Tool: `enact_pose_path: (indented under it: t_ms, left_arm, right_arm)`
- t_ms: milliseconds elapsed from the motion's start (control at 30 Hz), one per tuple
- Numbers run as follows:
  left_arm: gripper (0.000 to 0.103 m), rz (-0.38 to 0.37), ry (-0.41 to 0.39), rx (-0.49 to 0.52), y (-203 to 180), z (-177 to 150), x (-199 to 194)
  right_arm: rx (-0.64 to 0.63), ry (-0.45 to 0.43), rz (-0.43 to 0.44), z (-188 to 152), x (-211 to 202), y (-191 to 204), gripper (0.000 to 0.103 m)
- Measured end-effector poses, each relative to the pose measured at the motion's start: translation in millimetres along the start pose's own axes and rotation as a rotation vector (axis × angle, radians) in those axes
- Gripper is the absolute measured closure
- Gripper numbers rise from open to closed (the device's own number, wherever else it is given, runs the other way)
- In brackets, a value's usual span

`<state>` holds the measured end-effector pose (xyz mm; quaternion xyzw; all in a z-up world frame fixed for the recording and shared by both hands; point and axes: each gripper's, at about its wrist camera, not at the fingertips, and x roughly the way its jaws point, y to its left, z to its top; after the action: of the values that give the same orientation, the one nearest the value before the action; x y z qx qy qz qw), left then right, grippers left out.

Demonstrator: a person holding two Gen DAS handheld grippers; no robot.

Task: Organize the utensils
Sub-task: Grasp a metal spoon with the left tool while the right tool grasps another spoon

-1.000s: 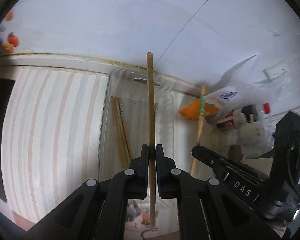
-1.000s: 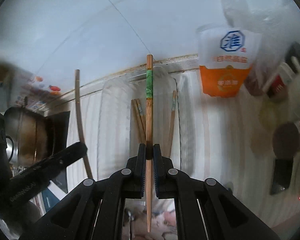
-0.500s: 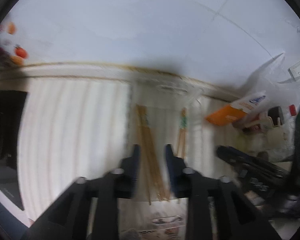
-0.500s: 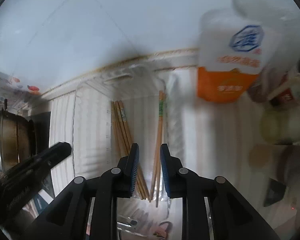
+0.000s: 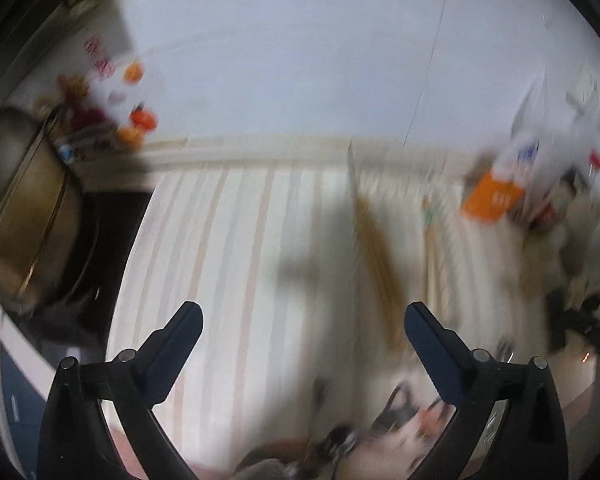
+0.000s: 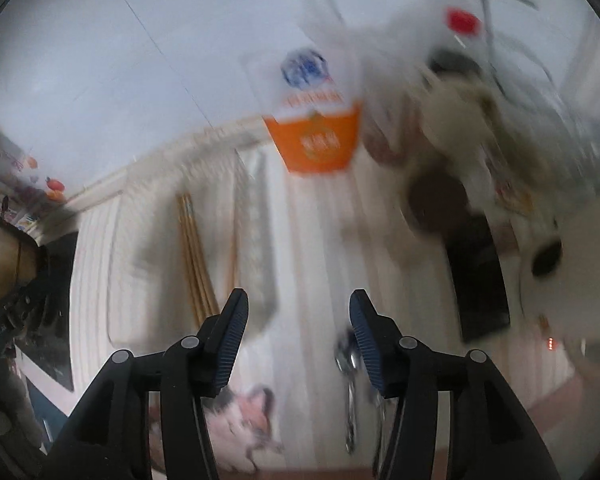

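Both views are motion-blurred. Several wooden chopsticks (image 6: 194, 256) lie in a clear plastic tray (image 6: 256, 240) on the striped cloth; in the left wrist view the chopsticks (image 5: 380, 260) lie to the right of centre. My left gripper (image 5: 303, 322) is wide open and empty above the cloth, left of the tray. My right gripper (image 6: 298, 312) is open and empty, just right of the tray. Metal utensils (image 6: 352, 384) lie on the cloth below its right finger.
A metal pot (image 5: 24, 208) sits on a dark stove at the far left. An orange-and-white bag (image 6: 316, 120), jars and clutter crowd the back right. A dark phone-like slab (image 6: 480, 280) lies at the right. The white tiled wall is behind.
Both grippers let go of their chopsticks, which now lie in the tray. Both have opened wide; the left has swung left, the right has swung right.
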<state>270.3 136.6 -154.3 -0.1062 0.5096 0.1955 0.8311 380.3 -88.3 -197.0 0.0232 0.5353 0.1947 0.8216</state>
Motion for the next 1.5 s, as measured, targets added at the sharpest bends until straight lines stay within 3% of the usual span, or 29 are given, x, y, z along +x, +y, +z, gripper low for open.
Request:
enact_pose_path:
  t_ms: [200,333,467,500,533,600,633,700,1000,1167,1300,1367,1500]
  left_arm:
    - [0.002,-0.01,0.216,0.002,9.4,-92.8,49.6]
    - [0.021,-0.049,0.308,-0.003,9.8,-128.4,79.7]
    - [0.035,-0.06,0.343,0.008,4.7,-140.4,100.2]
    - [0.043,-0.057,0.349,0.013,3.8,-142.0,103.4]
    - [0.062,-0.057,0.355,0.017,2.6,-143.1,106.7]
    - [0.079,-0.058,0.349,0.018,3.4,-144.8,109.9]
    - [0.093,-0.063,0.342,0.017,5.7,-144.7,110.1]
    - [0.1,-0.058,0.34,0.009,10.5,-145.8,111.9]
    - [0.101,-0.029,0.321,-0.054,47.5,-147.1,112.9]
    - [0.101,-0.002,0.305,-0.058,59.9,-136.6,118.5]
    - [0.101,0.0,0.3,-0.062,60.5,-133.5,123.0]
    - [0.101,0.003,0.298,-0.058,57.5,-128.1,124.2]
    - [0.101,0.004,0.294,-0.058,43.5,-133.3,126.1]
  right_arm:
    - [0.097,0.092,-0.002,-68.4,18.1,-45.3,0.048]
    - [0.133,0.159,-0.022,-97.4,36.0,-65.6,0.049]
    - [0.14,0.181,-0.03,-111.8,43.5,-73.8,0.052]
    - [0.138,0.184,-0.031,-113.8,45.8,-74.0,0.052]
    - [0.135,0.185,-0.028,-114.8,48.0,-74.1,0.053]
    - [0.123,0.19,-0.025,-114.9,54.2,-70.5,0.057]
    - [0.117,0.191,-0.027,-115.9,56.3,-68.3,0.057]
    - [0.102,0.189,-0.027,-111.3,66.2,-60.4,0.058]
    - [0.068,0.161,-0.125,-78.9,107.3,-39.0,0.058]
    - [0.048,0.185,-0.172,-67.4,126.1,-37.9,0.057]
    - [0.007,0.149,-0.23,-64.3,132.6,-32.1,0.058]
    - [-0.002,0.134,-0.22,-62.6,134.0,-27.7,0.086]
    - [-0.025,0.107,-0.239,-58.6,133.2,-18.9,0.096]
